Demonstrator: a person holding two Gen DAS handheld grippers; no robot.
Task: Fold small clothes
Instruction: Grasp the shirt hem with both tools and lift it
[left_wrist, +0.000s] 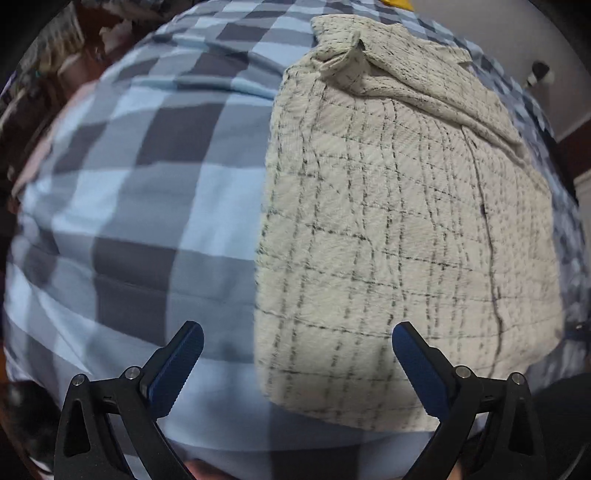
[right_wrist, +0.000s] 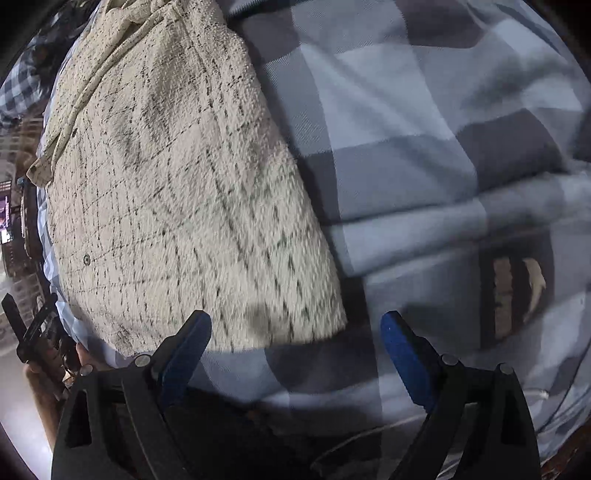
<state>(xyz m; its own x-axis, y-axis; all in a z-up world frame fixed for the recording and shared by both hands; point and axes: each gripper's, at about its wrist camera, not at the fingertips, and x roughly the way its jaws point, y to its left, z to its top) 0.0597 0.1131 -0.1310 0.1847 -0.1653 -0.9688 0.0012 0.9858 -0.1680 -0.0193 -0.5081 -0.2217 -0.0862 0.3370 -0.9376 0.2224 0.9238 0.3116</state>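
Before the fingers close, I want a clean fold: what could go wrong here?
1. Both the left gripper and the right gripper straddle an edge of the cream checked garment, so they may pinch the plaid bedsheet too.
2. The bunched flap at the far end could stay creased inside the fold.

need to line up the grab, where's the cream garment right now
The cream garment lies flat on the checked bedspread, right of centre in the left wrist view, left of centre in the right wrist view.

A bed (left_wrist: 122, 192) covered in blue-and-grey checked bedding carries a cream garment (left_wrist: 388, 229) with dark grid lines, lying flat.
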